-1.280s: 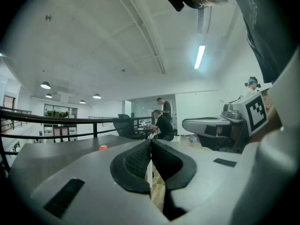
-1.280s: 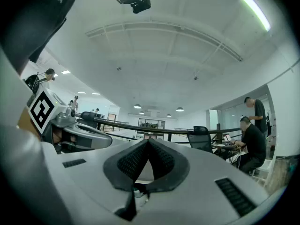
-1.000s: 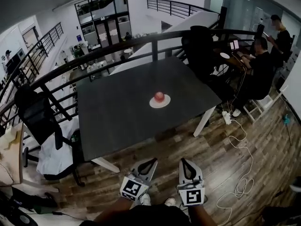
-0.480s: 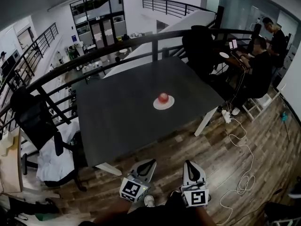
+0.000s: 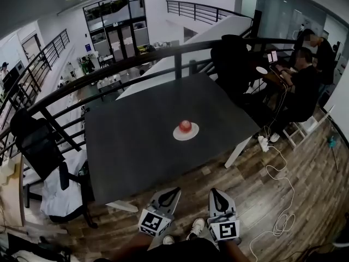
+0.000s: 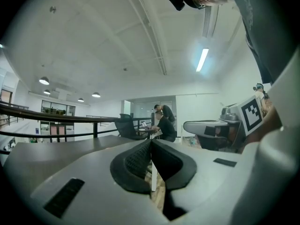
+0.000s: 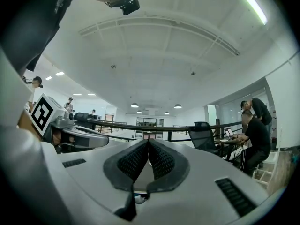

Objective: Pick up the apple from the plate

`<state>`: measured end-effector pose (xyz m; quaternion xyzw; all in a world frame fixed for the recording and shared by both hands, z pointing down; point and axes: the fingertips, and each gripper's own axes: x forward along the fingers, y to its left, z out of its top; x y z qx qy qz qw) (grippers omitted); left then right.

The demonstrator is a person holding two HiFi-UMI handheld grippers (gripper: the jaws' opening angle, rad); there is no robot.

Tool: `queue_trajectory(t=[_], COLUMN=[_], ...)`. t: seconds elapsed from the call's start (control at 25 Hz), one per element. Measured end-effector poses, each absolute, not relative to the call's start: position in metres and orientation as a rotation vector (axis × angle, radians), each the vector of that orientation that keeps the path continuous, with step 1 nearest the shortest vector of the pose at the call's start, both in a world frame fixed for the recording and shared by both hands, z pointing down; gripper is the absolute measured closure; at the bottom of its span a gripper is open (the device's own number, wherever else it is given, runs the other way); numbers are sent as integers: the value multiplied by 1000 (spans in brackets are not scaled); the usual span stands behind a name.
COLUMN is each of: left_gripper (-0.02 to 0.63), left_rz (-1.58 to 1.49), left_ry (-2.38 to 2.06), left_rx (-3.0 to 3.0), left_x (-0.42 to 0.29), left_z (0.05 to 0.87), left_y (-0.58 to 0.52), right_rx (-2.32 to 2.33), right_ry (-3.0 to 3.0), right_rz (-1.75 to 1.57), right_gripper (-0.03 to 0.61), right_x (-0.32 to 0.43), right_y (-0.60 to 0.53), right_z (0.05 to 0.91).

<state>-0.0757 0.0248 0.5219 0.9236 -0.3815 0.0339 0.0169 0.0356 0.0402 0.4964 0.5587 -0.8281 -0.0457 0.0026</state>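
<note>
The apple (image 5: 185, 125) on its plate (image 5: 193, 134) lies mid-frame on the desk (image 5: 136, 141), well above both empty, closed grippers. The left gripper (image 5: 174, 190) looks marginally nearer than the right gripper (image 5: 214, 192).

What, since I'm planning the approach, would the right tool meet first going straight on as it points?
Probably the near edge of the dark table; the right tool, shut, points level toward it. Height is unclear, so it might pass just above the top.
</note>
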Motion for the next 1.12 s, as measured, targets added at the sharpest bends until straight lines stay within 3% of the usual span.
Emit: queue_trajectory(t=[0.44, 0.64, 1.12], left_gripper=[591, 592, 591], left_rz=[195, 206, 197], left_ry=[-1263, -1275, -1307], left_rx=[2862, 2841, 2800], left_x=[-7, 8, 11], left_z=[521, 526, 534], left_y=[-45, -62, -145], right_rx=[1705, 1731, 1644], right_ry=[-2724, -2811, -2788], right_rz=[-18, 199, 141], right_gripper=[555, 555, 555], right_x=[105, 121, 114], right_y=[-42, -64, -143], right_z=[490, 491, 497])
